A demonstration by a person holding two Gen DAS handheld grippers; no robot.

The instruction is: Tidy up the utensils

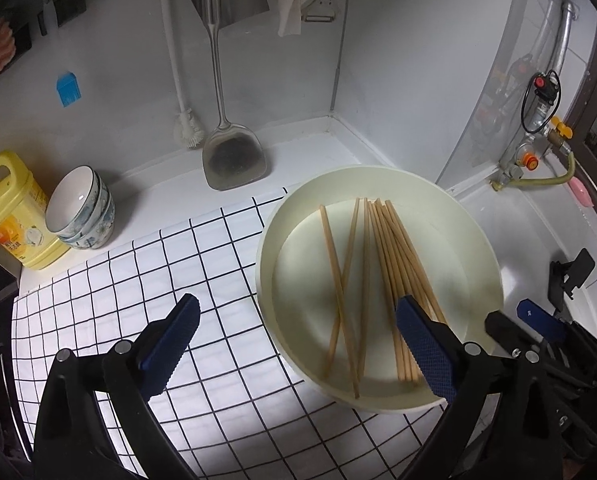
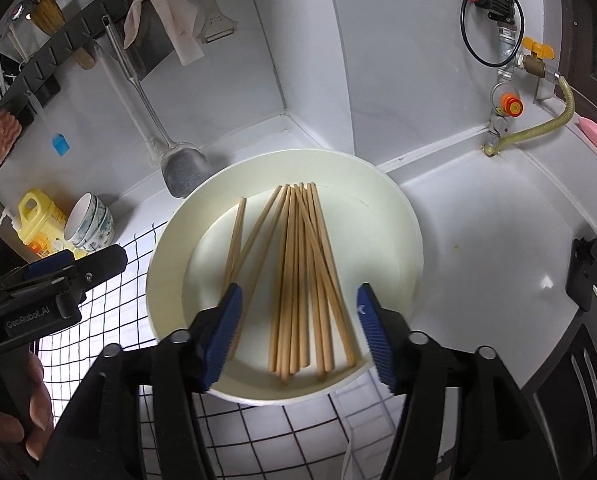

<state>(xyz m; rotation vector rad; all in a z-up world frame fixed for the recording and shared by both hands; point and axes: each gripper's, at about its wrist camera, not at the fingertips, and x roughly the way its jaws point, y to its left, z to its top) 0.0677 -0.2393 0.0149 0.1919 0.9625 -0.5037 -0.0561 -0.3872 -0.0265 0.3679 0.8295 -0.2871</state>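
Chopsticks (image 2: pixel 298 280) lie loose in a round cream basin (image 2: pixel 412 248), most bunched toward its right, two crossed at the left. The basin sits half on a checked cloth (image 1: pixel 138 264), half on white counter (image 2: pixel 478 248) near the far corner. Left gripper (image 1: pixel 298 336) hangs over the basin's near left rim, jaws wide, holding nothing. Right gripper (image 2: pixel 298 332) hovers above the bundle's near ends, jaws apart, pads clear of the sticks. Stacked bowls (image 1: pixel 84 208) and a yellow bottle (image 1: pixel 14 208) stand far left; bare counter lies right.
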